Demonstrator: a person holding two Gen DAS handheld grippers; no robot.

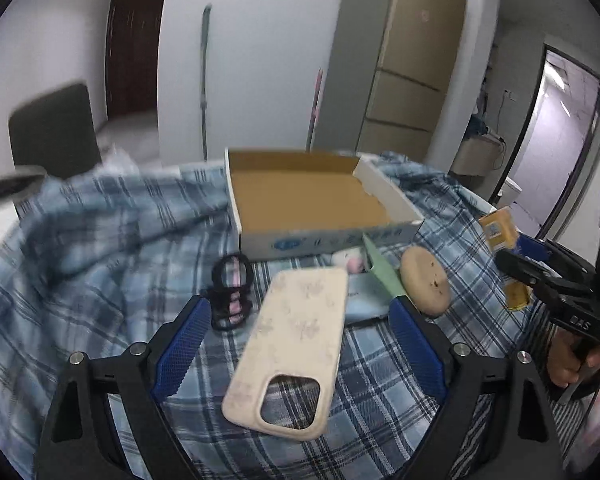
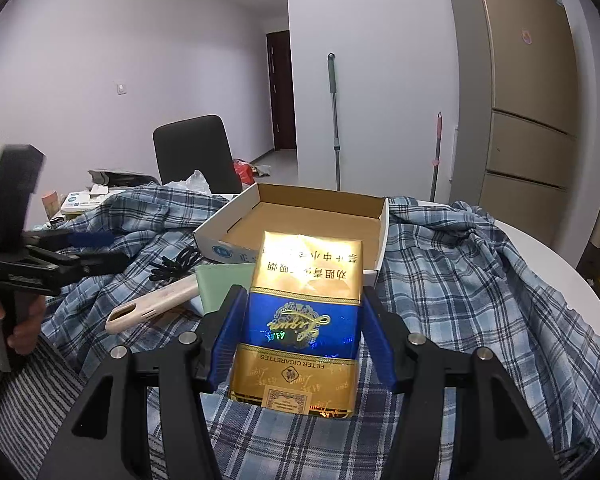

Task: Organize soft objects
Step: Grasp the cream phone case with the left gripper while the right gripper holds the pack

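Observation:
A cream phone case (image 1: 296, 344) lies flat on the plaid cloth (image 1: 100, 248) between the blue pads (image 1: 180, 344) of my left gripper (image 1: 300, 308), which is open and does not touch it. Beyond it lie black and pink hair ties (image 1: 230, 292), a round beige puff (image 1: 426, 284), a green case (image 1: 382, 268) and a small white and pink plush (image 1: 350, 260). My right gripper (image 2: 303, 292) is shut on a gold and blue cigarette pack (image 2: 300, 320), held above the cloth in front of the open cardboard box (image 2: 300, 216).
The box (image 1: 308, 200) stands empty at the middle of the cloth-covered round table. A dark chair (image 2: 192, 152) and some clutter stand behind on the left, a fridge (image 2: 520, 120) on the right. A hand (image 2: 20, 320) grips the left gripper's handle.

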